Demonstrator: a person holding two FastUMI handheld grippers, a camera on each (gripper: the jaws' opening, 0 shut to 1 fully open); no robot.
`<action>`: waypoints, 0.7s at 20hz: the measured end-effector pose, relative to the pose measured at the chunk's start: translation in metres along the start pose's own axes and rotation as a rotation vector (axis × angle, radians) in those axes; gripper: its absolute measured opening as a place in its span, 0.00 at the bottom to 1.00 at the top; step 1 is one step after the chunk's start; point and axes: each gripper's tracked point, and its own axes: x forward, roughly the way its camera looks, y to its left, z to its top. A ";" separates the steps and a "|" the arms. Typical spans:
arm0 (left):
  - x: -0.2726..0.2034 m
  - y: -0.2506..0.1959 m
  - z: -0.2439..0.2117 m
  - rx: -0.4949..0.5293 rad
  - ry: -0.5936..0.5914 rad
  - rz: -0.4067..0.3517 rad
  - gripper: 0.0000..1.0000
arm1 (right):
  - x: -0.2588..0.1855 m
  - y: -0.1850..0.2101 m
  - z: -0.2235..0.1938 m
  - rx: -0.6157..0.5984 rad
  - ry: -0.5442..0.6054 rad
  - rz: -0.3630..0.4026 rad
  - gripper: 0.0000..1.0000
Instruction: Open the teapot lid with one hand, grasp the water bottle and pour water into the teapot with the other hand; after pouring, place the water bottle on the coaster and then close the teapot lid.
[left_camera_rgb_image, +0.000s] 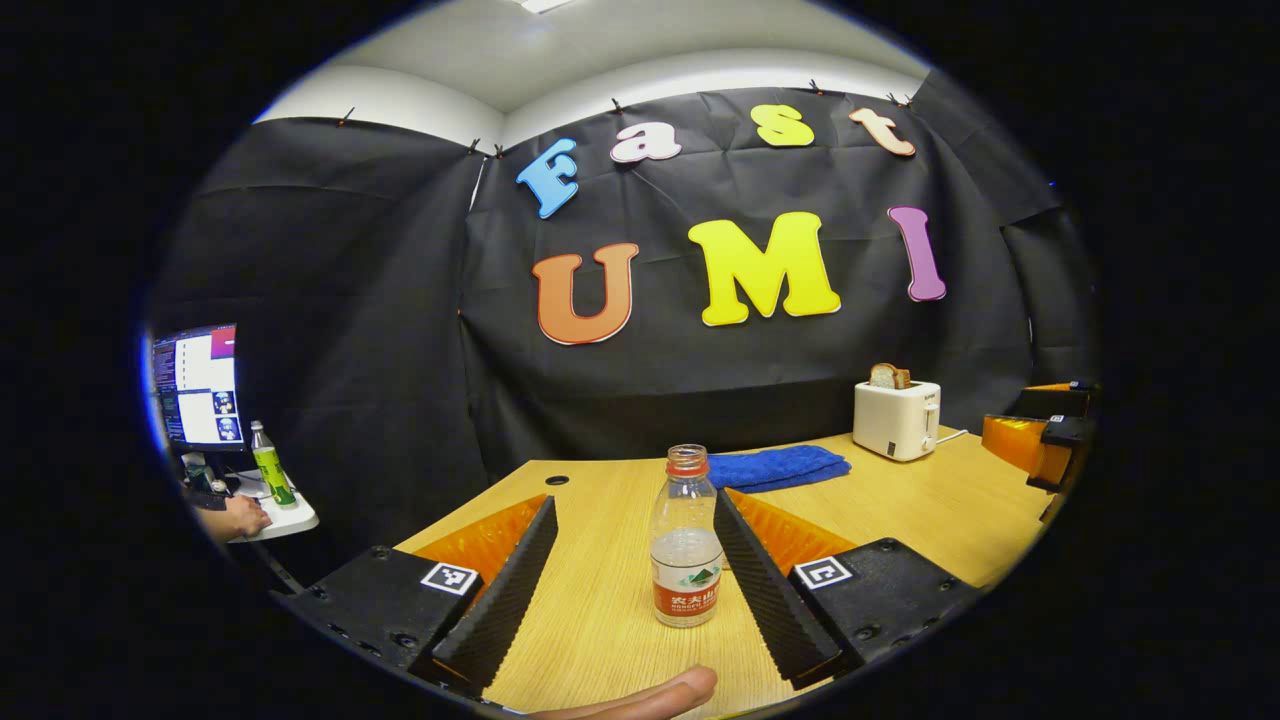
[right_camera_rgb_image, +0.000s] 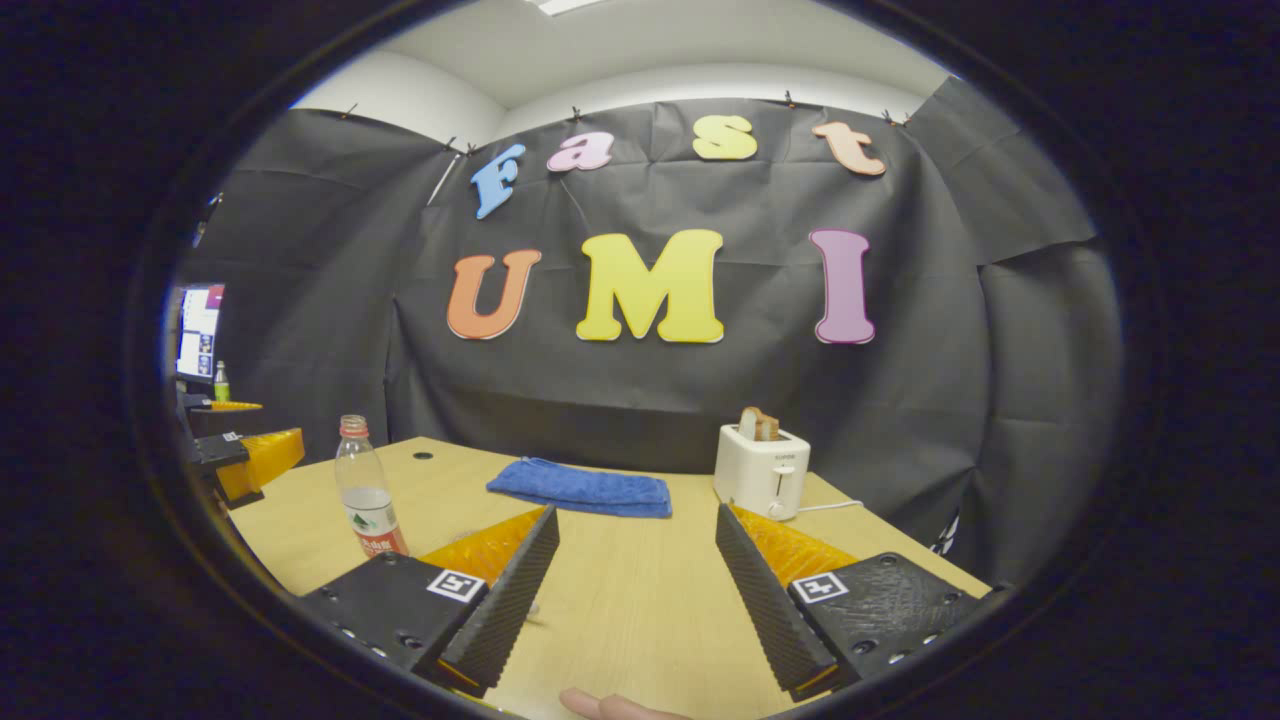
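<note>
A: Where is the water bottle (left_camera_rgb_image: 686, 540) standing?
B: Upright between the left gripper (left_camera_rgb_image: 630, 575)'s spread fingers, seemingly untouched; at nine o'clock of the right gripper (right_camera_rgb_image: 637, 580), gaping, holding nothing.

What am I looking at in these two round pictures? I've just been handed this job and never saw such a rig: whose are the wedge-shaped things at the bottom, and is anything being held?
There is no robot arm. A person holds a two-finger gripper in each hand, and a fisheye camera rides on each one, looking forward along its fingers. So the wedges at the bottom are that gripper's own fingers.

In the left gripper view, the left gripper is open, and the water bottle stands upright on the wooden table between its fingers, which do not press on it. The cap is off and it is partly filled.

In the right gripper view, the right gripper is open and holds nothing; the bottle stands off to the left.

Farther back lie a folded blue towel and a white toaster with a slice of bread in it.
</note>
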 end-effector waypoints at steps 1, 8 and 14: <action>0.001 0.002 -0.001 -0.004 0.005 0.002 0.98 | 0.007 0.006 -0.006 0.003 0.007 0.012 0.95; 0.006 0.013 -0.009 -0.023 0.029 0.003 0.98 | 0.050 0.066 -0.061 0.023 0.097 0.094 0.95; 0.014 0.027 -0.020 -0.030 0.056 0.019 0.99 | 0.078 0.108 -0.090 0.027 0.151 0.109 0.92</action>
